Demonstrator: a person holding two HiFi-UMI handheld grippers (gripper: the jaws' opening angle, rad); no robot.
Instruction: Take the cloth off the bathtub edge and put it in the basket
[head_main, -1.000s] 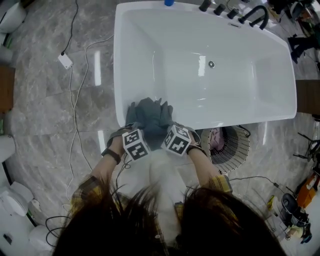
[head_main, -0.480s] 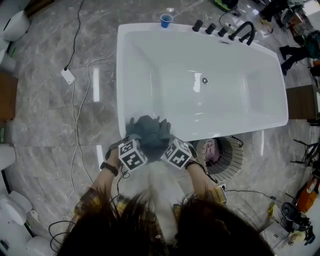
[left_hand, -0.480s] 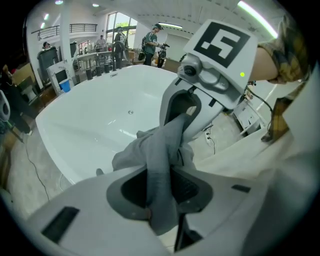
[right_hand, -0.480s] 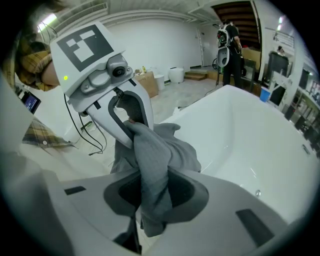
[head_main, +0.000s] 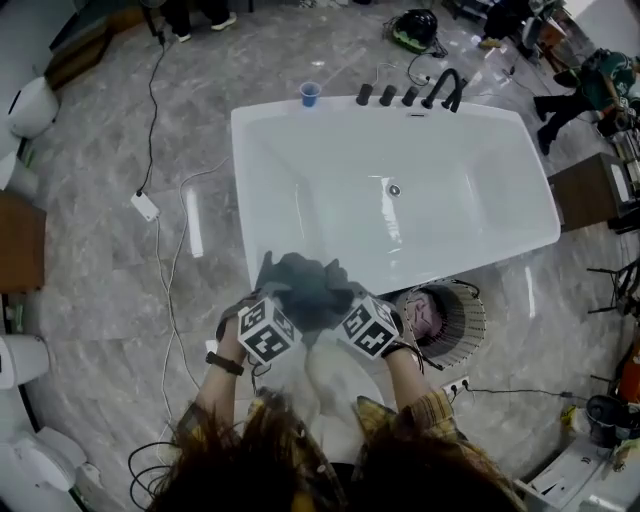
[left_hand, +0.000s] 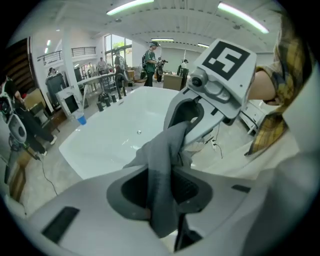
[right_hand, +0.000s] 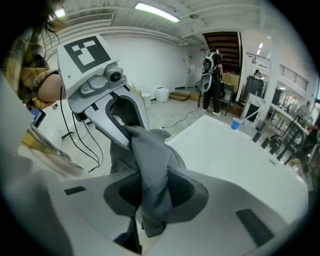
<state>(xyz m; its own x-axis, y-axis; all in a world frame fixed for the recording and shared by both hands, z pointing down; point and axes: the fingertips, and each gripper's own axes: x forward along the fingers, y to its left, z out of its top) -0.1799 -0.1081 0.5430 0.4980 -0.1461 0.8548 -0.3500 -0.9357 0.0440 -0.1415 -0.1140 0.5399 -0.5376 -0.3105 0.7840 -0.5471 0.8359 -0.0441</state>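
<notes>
1. Cloth (head_main: 305, 290): dark grey, soft, crumpled; bunched betw. your two grippers, over the near edge of the glossy white bathtub (head_main: 243, 190).
2. Your left gripper (head_main: 283, 305): jaws just been closing; now narrow, pinching a cloth fold.
3. Your right gripper (head_main: 343, 303): same; jaws just been closing, clamped on the cloth.
4. Round wire basket (head_main: 468, 322): beside the tub.

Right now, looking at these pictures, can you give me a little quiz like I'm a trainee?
1. True or false: the cloth lies on the bathtub floor.
2. Where is the basket? A) inside the bathtub B) on the floor beside the bathtub C) on a chair
3. Fill in: the cup by the bathtub's far corner is ____.
Key: 1 false, the left gripper and right gripper both clamp it; 2 B; 3 blue.
</notes>
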